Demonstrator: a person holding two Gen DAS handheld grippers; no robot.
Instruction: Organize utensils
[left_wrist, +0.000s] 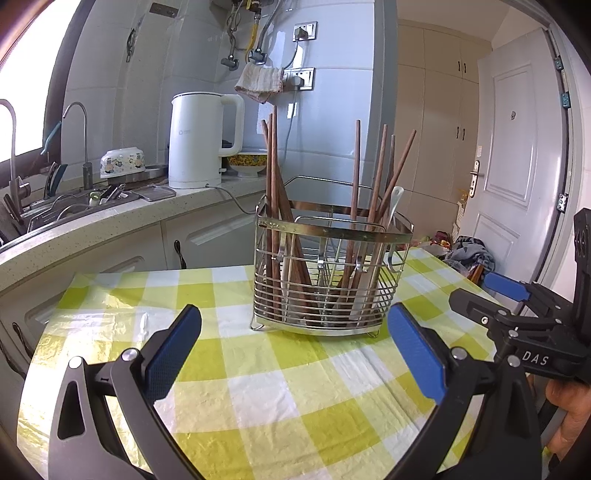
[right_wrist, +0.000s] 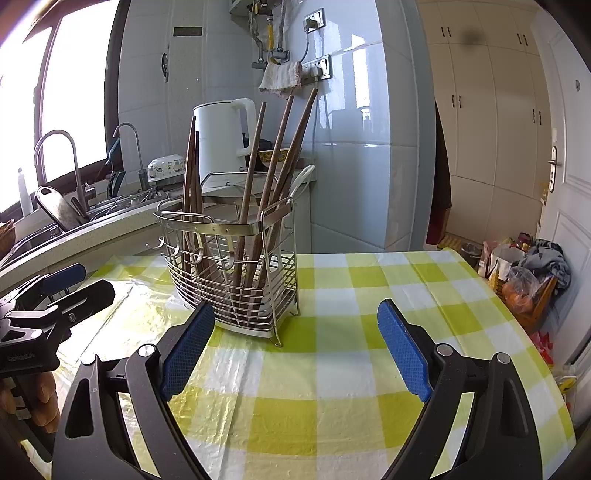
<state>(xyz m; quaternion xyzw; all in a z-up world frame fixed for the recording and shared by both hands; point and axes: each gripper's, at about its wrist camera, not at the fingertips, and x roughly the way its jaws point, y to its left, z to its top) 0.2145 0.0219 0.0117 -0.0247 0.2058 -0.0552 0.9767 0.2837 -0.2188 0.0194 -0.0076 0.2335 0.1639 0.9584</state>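
Note:
A wire utensil basket (left_wrist: 332, 273) stands on the yellow-and-white checked table (left_wrist: 280, 387). Several brown wooden chopsticks (left_wrist: 273, 192) stand in it, some in the left part and some in the right, with a white spoon (left_wrist: 393, 201). My left gripper (left_wrist: 291, 350) is open and empty, just in front of the basket. My right gripper (right_wrist: 295, 350) is open and empty, in front of the basket (right_wrist: 236, 273) and to its right. It also shows at the right edge of the left wrist view (left_wrist: 517, 295). The chopsticks (right_wrist: 258, 184) and spoon (right_wrist: 303, 177) show there too.
A kitchen counter (left_wrist: 110, 221) runs behind the table with a white kettle (left_wrist: 201, 140), bowls (left_wrist: 122, 162) and a sink with taps (left_wrist: 74, 147). A white door (left_wrist: 517, 166) and bags on a stool (right_wrist: 532, 273) stand to the right.

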